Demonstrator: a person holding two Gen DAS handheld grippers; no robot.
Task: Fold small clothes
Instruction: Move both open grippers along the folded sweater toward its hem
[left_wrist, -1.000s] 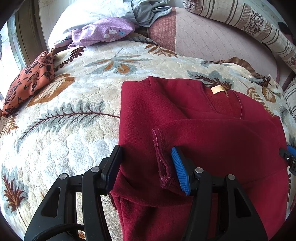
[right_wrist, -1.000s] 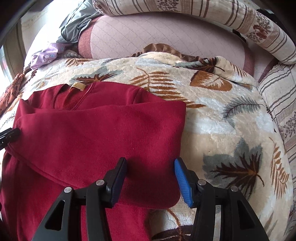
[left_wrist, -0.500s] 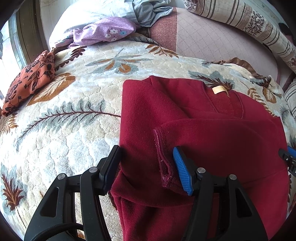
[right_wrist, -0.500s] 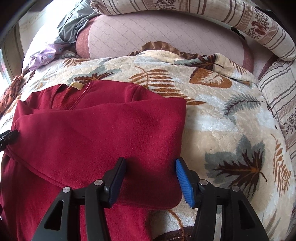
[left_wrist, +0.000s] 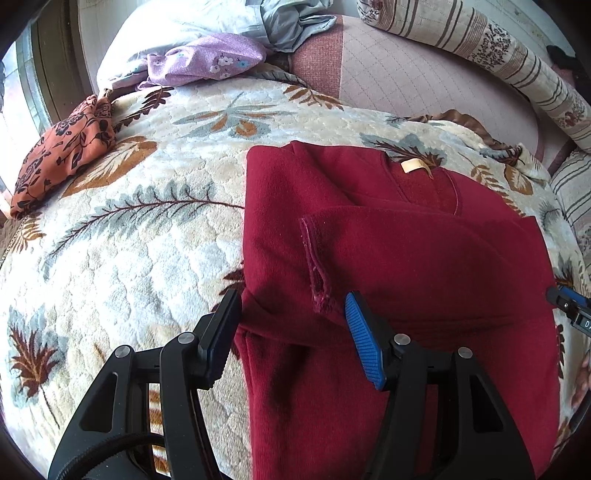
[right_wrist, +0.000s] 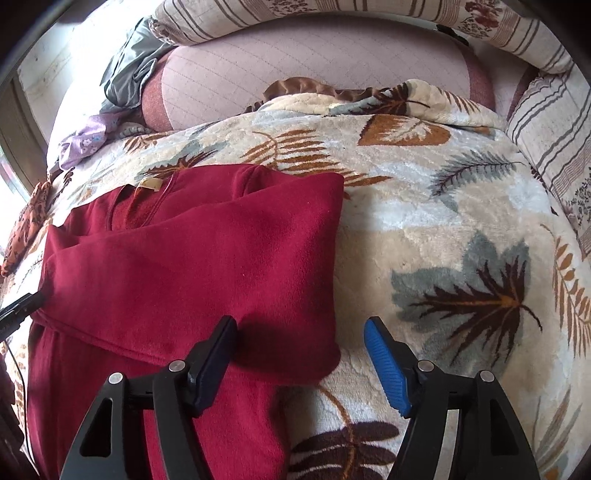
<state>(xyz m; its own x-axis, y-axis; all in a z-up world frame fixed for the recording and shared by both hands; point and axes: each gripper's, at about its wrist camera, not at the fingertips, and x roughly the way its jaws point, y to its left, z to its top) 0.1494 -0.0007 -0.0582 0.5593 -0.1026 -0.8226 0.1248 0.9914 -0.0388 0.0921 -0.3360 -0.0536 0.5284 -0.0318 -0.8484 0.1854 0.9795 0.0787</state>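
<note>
Lying on a leaf-patterned blanket (left_wrist: 147, 229), the dark red sweater (left_wrist: 388, 258) has one sleeve (right_wrist: 207, 266) folded across its body, cuff (left_wrist: 316, 266) toward the left. The left gripper (left_wrist: 291, 328) hovers at the sweater's near left edge, fingers spread apart with the cuff between them, holding nothing. The right gripper (right_wrist: 301, 354) sits at the near right, fingers likewise parted over the folded corner. An orange floral cloth (left_wrist: 62, 155) and a purple cloth (left_wrist: 207, 62) lie far left.
</note>
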